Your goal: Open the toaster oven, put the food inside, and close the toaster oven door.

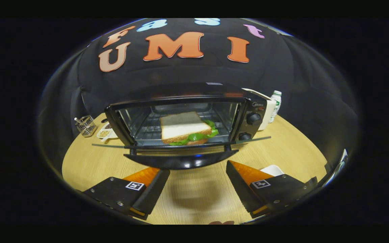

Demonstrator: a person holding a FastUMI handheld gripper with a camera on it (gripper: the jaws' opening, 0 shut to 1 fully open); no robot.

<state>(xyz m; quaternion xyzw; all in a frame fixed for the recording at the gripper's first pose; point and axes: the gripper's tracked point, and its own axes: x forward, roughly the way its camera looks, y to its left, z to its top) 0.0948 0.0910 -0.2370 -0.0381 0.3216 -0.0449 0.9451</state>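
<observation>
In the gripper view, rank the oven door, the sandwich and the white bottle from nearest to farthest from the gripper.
The gripper is open, its fingers holding nothing.
1. Oven door: lowered, its edge just ahead of the fingers.
2. Sandwich: on the rack inside the toaster oven, beyond the door.
3. White bottle: behind the oven's knob side, near the booth wall.

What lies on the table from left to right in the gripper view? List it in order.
Wire basket → small dish → toaster oven, door open, sandwich inside → white bottle. The tool hangs open just short of the door.
</observation>
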